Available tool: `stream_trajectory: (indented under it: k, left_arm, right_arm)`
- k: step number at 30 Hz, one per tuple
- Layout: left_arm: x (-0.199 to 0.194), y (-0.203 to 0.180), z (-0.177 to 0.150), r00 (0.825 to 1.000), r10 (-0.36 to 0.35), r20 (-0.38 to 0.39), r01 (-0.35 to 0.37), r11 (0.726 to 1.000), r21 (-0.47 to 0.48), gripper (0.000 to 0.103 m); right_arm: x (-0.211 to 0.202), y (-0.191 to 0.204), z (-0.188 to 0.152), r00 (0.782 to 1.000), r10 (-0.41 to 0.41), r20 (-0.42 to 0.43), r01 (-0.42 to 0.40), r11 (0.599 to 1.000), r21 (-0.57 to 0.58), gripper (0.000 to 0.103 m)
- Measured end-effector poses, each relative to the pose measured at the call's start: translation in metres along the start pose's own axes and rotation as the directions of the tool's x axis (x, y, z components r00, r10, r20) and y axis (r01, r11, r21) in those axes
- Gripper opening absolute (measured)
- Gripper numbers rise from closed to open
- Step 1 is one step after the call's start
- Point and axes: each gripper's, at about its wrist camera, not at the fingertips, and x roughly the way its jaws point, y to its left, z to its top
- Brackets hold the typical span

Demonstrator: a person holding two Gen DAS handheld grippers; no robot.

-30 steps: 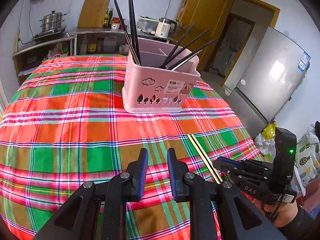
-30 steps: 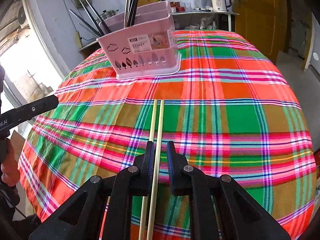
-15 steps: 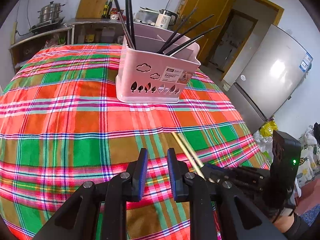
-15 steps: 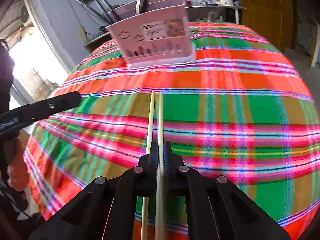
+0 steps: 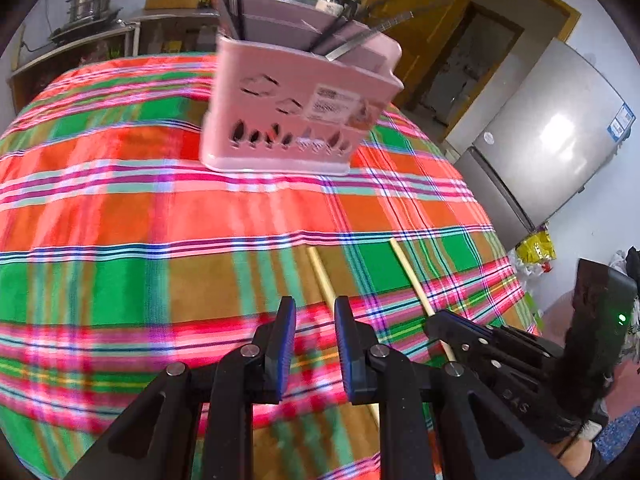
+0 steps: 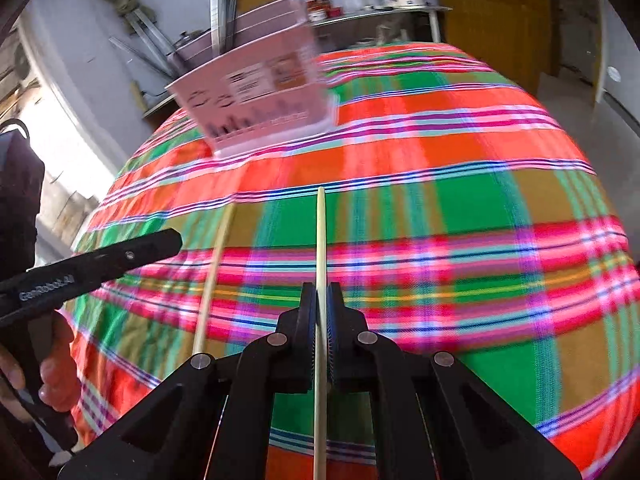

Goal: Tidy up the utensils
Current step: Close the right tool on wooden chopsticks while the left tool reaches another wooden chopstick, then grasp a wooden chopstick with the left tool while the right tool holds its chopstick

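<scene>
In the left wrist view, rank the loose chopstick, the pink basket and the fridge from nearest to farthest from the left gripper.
Measured from the left gripper:
1. Loose chopstick, lying on the cloth just ahead of the fingertips.
2. Pink basket, standing mid-table straight ahead.
3. Fridge, off the table at the far right, by the wall.

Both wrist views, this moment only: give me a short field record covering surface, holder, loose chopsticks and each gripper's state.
surface: table under a plaid cloth
holder: pink basket standing on the cloth, dark utensils inside
held chopstick: pale chopstick, clamped by the right gripper
loose chopstick: second chopstick, lying on the cloth to its left
left gripper: left gripper, jaws slightly apart, nothing gripped, over the second chopstick
</scene>
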Motion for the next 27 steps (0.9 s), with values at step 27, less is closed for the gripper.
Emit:
stream_trajectory:
  k: [27]
  left_arm:
    - [0.023,-0.002,0.011,0.989,0.126,-0.077,-0.108,0.973,0.206,0.007]
  right_arm:
    - [0.023,-0.003,0.041,0.996,-0.044,-0.080,0.037,0.995,-0.088,0.012]
